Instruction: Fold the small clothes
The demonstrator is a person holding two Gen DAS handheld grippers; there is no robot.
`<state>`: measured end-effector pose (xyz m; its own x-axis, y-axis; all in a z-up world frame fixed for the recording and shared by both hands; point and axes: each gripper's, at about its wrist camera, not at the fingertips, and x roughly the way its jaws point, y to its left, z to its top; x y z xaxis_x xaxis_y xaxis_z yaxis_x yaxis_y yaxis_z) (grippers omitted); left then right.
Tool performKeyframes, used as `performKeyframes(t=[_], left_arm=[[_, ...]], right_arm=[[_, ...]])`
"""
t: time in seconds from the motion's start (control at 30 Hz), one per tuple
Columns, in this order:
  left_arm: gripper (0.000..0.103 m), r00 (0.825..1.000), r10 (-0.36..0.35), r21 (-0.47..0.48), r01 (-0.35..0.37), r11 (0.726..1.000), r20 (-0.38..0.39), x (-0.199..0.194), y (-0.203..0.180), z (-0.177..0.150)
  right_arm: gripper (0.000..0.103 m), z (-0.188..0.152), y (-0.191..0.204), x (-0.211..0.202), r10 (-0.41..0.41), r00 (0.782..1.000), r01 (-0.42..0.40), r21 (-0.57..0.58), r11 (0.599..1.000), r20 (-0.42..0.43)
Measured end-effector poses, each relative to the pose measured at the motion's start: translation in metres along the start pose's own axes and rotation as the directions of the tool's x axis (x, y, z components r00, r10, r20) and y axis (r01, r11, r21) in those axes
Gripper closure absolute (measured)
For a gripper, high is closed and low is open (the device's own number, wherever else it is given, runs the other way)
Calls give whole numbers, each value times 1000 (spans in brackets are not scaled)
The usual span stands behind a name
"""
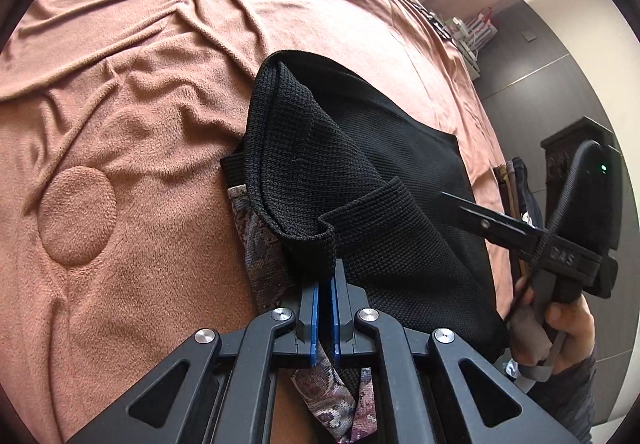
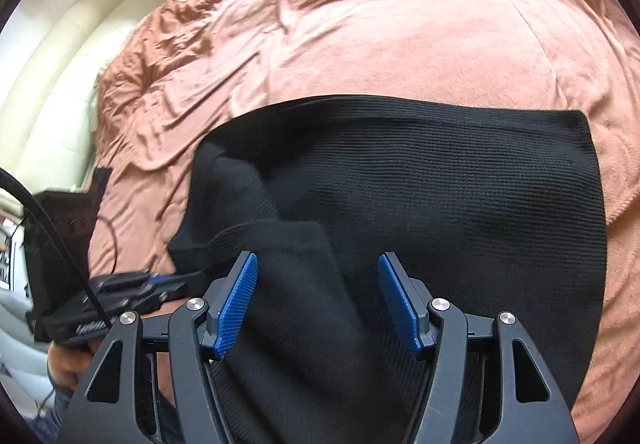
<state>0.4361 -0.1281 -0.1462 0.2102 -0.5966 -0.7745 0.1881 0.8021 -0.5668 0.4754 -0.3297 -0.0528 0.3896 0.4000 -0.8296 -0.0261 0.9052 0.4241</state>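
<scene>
While the black knit garment (image 1: 360,172) lies on the pink fleece blanket (image 1: 120,116) covering the bed, the left gripper (image 1: 325,284) has its blue-padded jaws pressed together on a raised fold of the garment's ribbed edge, lifting that corner over the flat portion. A floral patterned cloth (image 1: 260,244) shows beneath the garment and between the gripper's arms. The right gripper (image 2: 318,284), held in a hand (image 1: 560,328), hovers above the garment with jaws spread wide, its blue pads (image 2: 236,308) gripping nothing.
</scene>
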Motion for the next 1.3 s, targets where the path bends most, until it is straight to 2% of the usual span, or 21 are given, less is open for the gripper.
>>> performKeyframes(t=[0.03,0.1,0.2,0.27,0.47,0.53,0.57,0.67,0.97,1.17,1.3], left_arm=[[98,1000,-1,0,1,1000,-1,1,0,0],[98,1000,-3,-1,3,1000,-3,1,0,1],[98,1000,-4,-1,4,1000,-5,3,-1,3],[98,1000,-5,-3,5,1000,-8,4,0,4],[98,1000,-5,-8,5,1000,-13,5,2,7],[98,1000,-7,-10,7,1000,-13,6,3,8],[98,1000,-7,-10,7,1000,-14,6,3,8],[98,1000,-7,-11,7,1000,-14,5,3,8],[98,999,-29,15,29,999,25,-3,-14,12],[80,994,-73,20,71,997,85,-19,-20,14],[78,990,-68,-13,71,997,126,-30,-9,18]], right_arm=[[43,1,0,2,3,1000,-3,4,1000,-5],[54,4,1,8,0,1000,0,-2,1000,-19],[64,9,6,13,-23,999,23,-17,1000,-39],[67,12,9,17,-25,998,24,-28,999,-59],[70,19,14,30,-64,993,57,-72,996,-102],[80,18,17,33,-61,993,52,-80,995,-105],[88,18,21,34,-61,992,51,-94,994,-107],[101,18,30,31,-104,991,92,-132,987,-89],[102,19,31,-16,-159,987,160,-136,978,23],[102,21,19,-44,-212,973,220,-89,971,94],[102,24,12,-57,-257,957,266,-50,963,132]])
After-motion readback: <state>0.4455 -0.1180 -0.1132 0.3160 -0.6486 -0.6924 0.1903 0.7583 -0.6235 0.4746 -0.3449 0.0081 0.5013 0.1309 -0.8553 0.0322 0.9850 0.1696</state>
